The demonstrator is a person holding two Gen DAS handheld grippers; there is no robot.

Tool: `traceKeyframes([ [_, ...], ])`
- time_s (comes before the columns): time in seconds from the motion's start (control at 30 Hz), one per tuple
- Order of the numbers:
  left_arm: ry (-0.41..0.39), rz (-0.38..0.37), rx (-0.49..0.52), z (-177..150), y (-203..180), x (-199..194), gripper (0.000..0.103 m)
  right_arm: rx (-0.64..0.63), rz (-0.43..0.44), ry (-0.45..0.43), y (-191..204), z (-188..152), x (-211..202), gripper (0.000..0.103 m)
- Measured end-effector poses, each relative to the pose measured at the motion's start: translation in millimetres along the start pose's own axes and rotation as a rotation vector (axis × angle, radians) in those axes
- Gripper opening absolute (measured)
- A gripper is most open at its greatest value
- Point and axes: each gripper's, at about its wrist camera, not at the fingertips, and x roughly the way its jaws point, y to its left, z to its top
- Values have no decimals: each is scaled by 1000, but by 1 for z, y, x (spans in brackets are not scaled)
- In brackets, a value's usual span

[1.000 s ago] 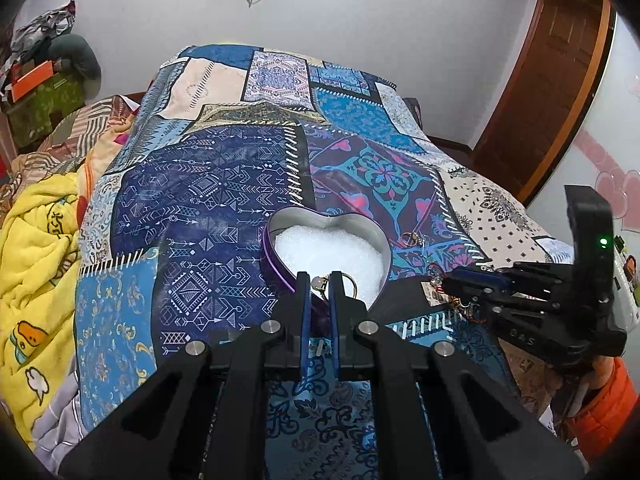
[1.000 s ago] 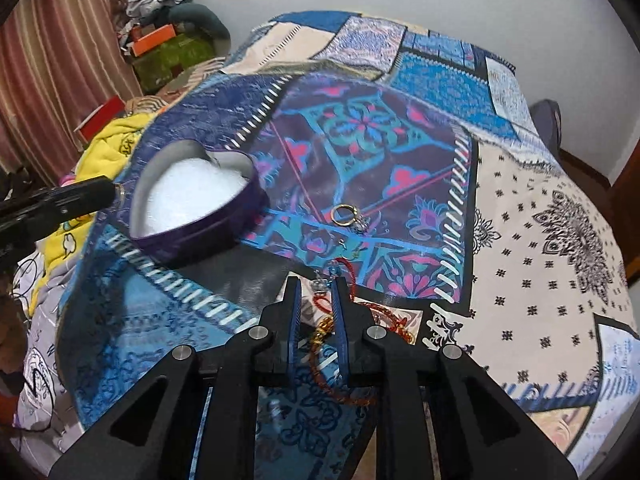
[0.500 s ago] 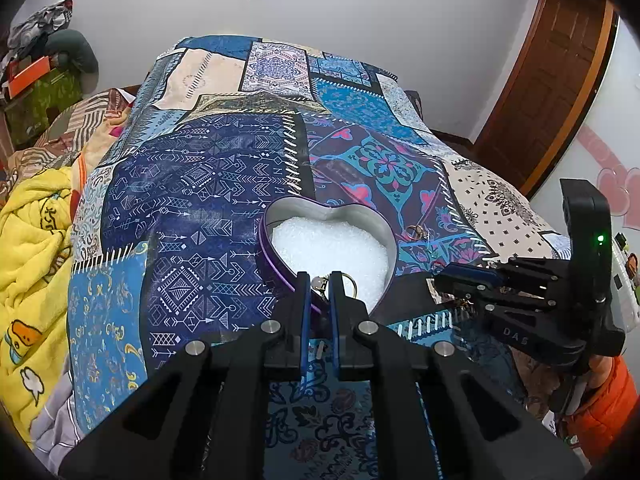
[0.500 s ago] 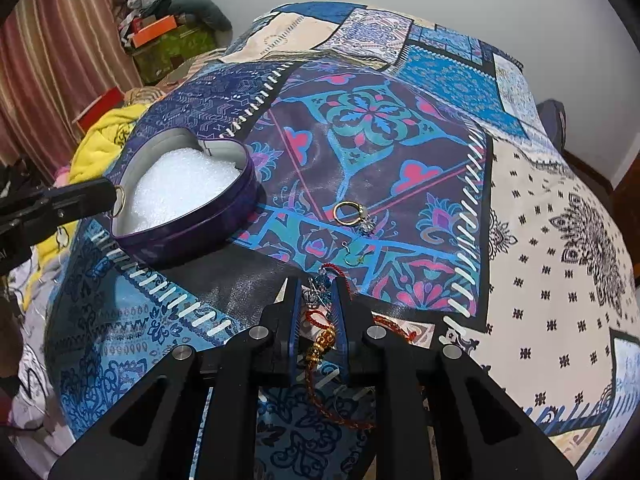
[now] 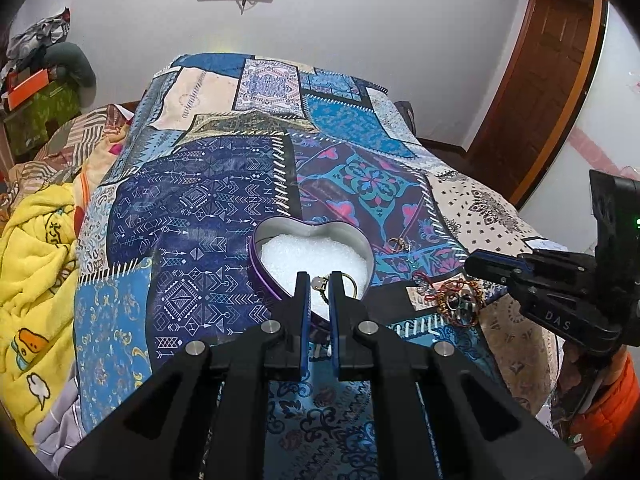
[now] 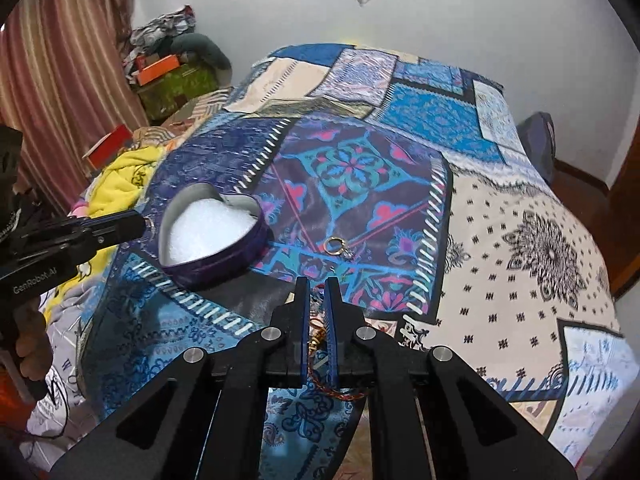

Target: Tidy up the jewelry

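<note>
Left claw (image 5: 320,280), seen along its own fingers: the two blue-edged fingers are drawn close and pinch a gold ring (image 5: 340,282) with a pale bead, the hoop projecting to the right of the right finger. The claw tip sits over the near lobe of the heart-shaped tin (image 5: 256,264), so the ring hangs above the white foam lining (image 5: 308,256) and not above the bedspread (image 5: 208,216). The deciding relation is vertical: the tin's open mouth lies directly below and slightly ahead of the pinched ring, and a release here would probably drop it onto the foam inside the rim. In the right wrist view the same claw (image 6: 140,226) enters from the left, its tip at the tin's (image 6: 224,264) left wall.

Right claw (image 6: 318,286): the fingers are nearly closed around strands of a red-and-gold beaded bracelet (image 6: 320,384), which trails back between them towards the camera. Whether the pinch is firm cannot be told, since the contact is hidden by the fingers. From the left wrist view this claw (image 5: 470,266) lies to the right of the tin, its tip at the bracelet heap (image 5: 456,304).

A second gold ring (image 6: 338,246) lies loose on the bedspread, just beyond the right claw's tip and right of the tin. It is nearer the right claw than the left.
</note>
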Motion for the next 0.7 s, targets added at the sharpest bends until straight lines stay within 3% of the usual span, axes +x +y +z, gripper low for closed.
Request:
traceKeyframes([
  [0.13, -8, 6, 7, 2, 0, -4, 7, -5, -45, 11, -2, 10, 12, 11],
  [0.17, -9, 8, 8, 2, 0, -4, 7, -1, -55, 21, -4, 13, 16, 16],
  [0.23, -12, 11, 5, 5, 2, -2, 7, 16, -72, 45, -11, 18, 28, 36],
  [0.27, -13, 12, 4, 7, 3, -1, 7, 25, -69, 51, -15, 20, 33, 40],
  [0.7, 0, 6, 10, 18, 7, 26, 7, -67, -72, 184, -14, 28, 96, 39],
])
